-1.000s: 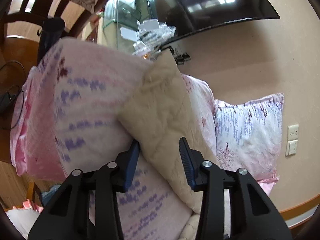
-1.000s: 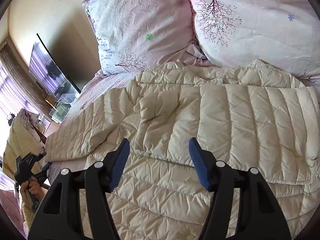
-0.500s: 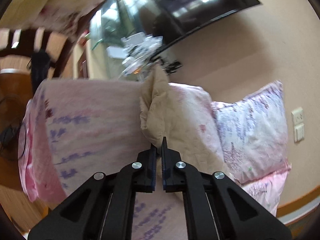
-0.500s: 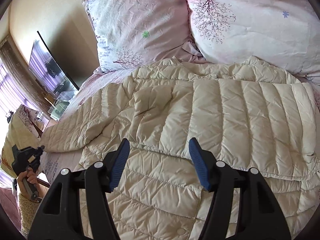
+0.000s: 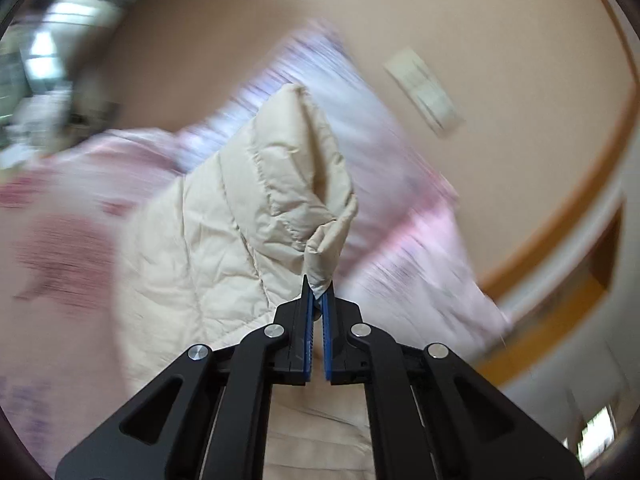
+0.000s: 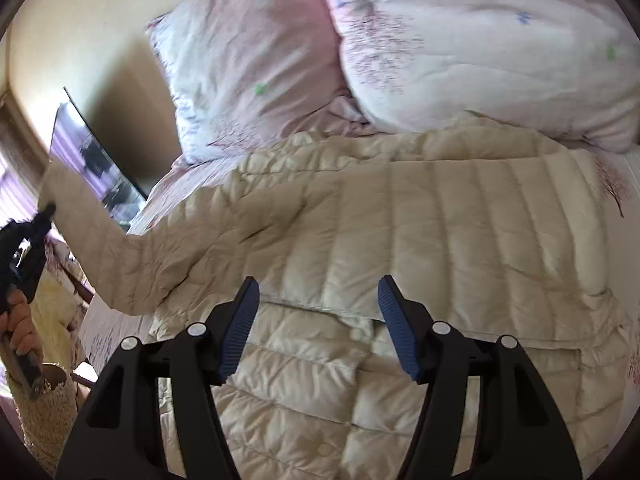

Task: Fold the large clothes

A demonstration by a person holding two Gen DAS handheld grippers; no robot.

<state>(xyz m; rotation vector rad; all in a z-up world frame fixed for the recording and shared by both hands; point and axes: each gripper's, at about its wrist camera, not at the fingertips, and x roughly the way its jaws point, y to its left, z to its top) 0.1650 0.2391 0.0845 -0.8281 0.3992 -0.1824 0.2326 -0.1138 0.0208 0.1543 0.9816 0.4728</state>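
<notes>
Our left gripper (image 5: 318, 296), wide a second ago, has clenched the sleeve cuff (image 5: 324, 256) of the cream quilted down jacket (image 6: 400, 240) on the bed and lifted it, starting the fold; right gripper (image 6: 318, 308) hangs released above it.

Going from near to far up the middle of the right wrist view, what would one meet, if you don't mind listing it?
Right gripper, open → cream jacket spread flat → pink floral pillows → wall.
</notes>
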